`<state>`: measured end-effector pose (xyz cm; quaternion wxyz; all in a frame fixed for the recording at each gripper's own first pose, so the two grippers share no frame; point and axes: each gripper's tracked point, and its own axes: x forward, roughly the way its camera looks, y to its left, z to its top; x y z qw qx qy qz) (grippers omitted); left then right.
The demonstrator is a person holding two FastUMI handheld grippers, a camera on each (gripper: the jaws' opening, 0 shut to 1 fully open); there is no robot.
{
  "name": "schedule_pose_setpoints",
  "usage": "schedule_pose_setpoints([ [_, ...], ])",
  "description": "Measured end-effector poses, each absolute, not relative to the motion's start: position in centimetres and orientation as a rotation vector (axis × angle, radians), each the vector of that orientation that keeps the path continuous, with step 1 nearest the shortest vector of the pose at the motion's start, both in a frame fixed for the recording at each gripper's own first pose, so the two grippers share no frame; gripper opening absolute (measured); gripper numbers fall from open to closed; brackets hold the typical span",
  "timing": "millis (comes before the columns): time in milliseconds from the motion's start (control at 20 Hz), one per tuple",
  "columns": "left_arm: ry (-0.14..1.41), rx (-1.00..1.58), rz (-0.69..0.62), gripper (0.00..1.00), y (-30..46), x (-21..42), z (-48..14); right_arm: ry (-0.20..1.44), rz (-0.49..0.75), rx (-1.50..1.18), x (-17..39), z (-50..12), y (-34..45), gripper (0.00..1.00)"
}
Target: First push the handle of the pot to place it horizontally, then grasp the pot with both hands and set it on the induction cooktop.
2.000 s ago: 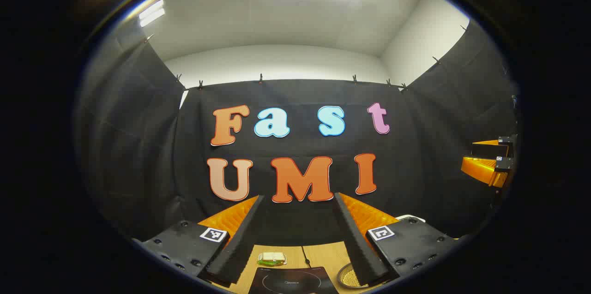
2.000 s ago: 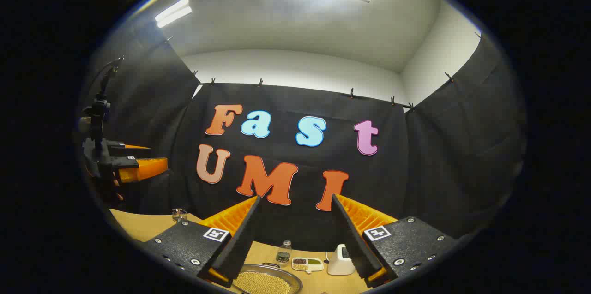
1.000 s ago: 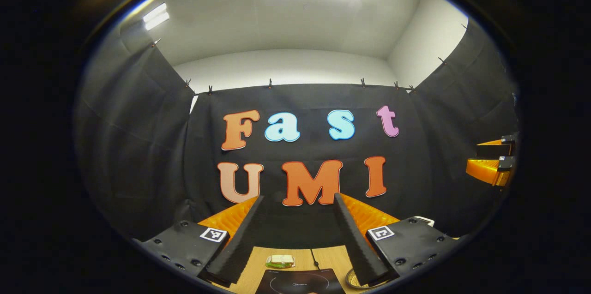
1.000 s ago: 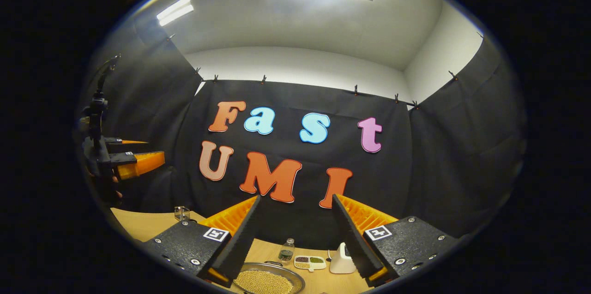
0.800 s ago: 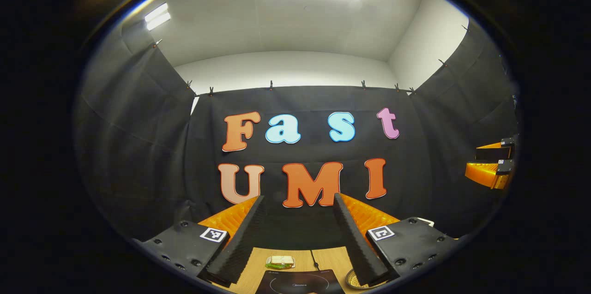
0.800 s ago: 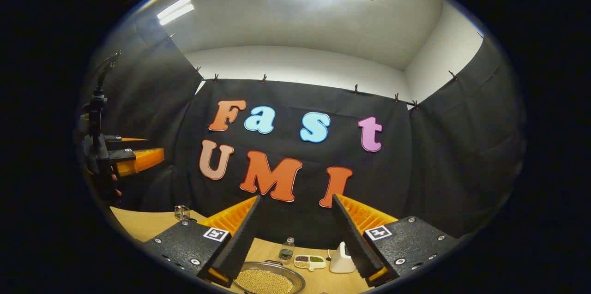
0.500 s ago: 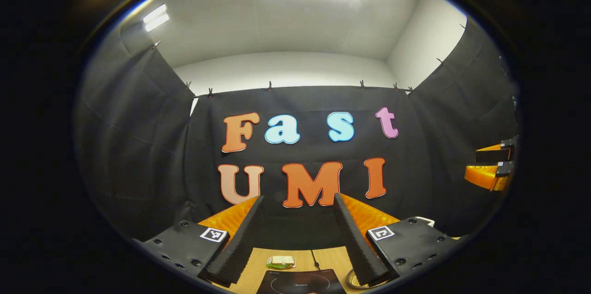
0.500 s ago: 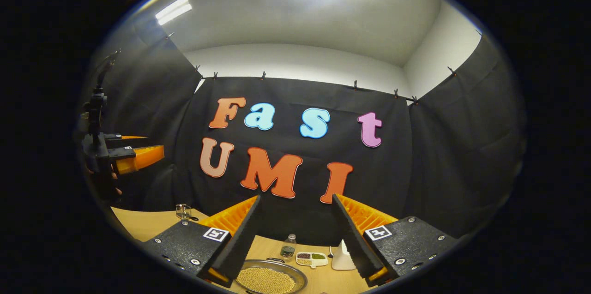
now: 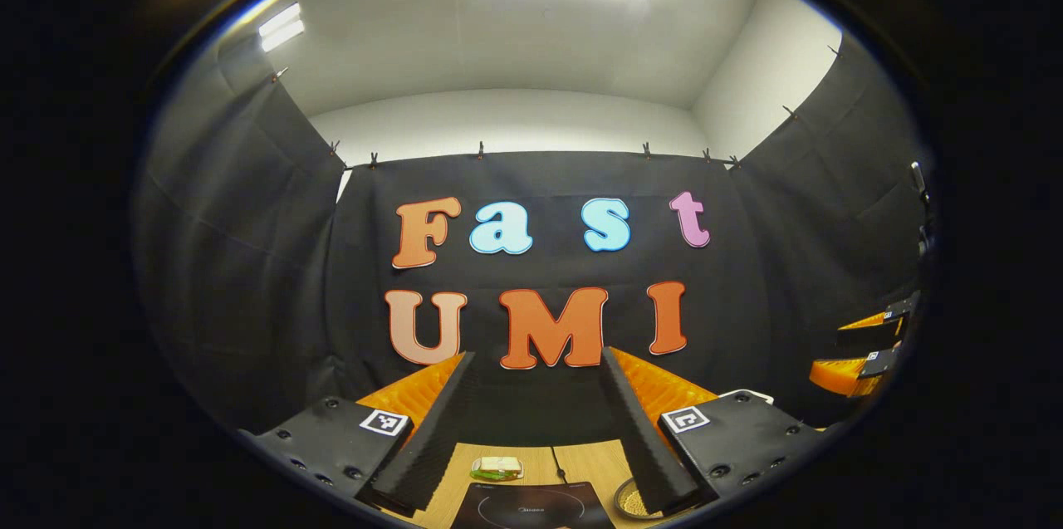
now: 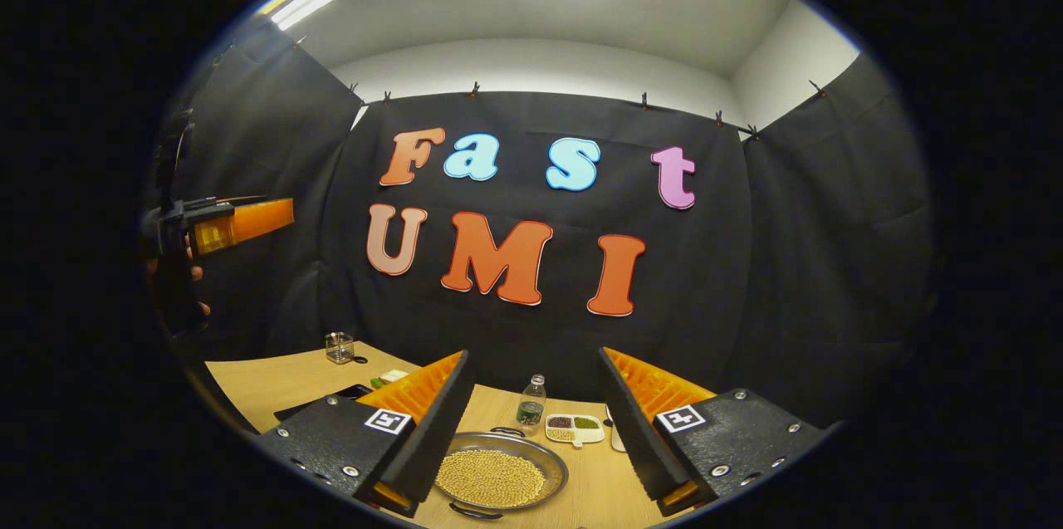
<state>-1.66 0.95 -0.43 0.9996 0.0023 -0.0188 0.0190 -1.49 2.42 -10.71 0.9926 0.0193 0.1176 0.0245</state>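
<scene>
Both tongs gape empty above the desk: left tongs (image 9: 531, 421), right tongs (image 10: 531, 421). Wooden desk (image 10: 266, 384) carries black flat induction cooktop (image 9: 531, 508), then round metal pot of yellow beans (image 10: 501, 475) beside it. Nothing touched; push and lift both remain.

bench (image 10: 274, 386): pale wood, running up to the black cloth wall
pot (image 10: 501, 477): on the bench, full of yellow beans
behind pot: small bottle (image 10: 530, 404), divided dish (image 10: 574, 428)
left of pot: induction cooktop (image 9: 531, 506), glass jar (image 10: 339, 347)
</scene>
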Motion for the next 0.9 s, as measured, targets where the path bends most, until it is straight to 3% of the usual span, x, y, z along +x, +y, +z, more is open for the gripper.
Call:
schedule_pose_setpoints([
  [250,-0.015,-0.03,0.025,0.92,0.5,-1.5,-1.2,0.358,0.079,0.083,-1.8,-15.7,3.1,0.9],
  [350,-0.018,-0.023,0.033,0.98,0.9,-1.3,-1.3,0.4,0.078,0.062,-2.1,-18.0,3.1,0.87],
  [550,-0.004,-0.014,0.038,0.98,0.6,-1.4,-2.1,0.499,0.132,0.071,-3.1,-22.2,4.7,0.81],
  [800,0.004,-0.016,0.058,0.95,1.8,-1.4,-2.9,0.682,0.22,0.1,-4.8,-28.8,7.3,0.6],
  [900,0.008,-0.027,0.066,0.98,2.4,-1.2,-3.2,0.772,0.266,0.132,-6.0,-31.5,9.1,0.51],
])
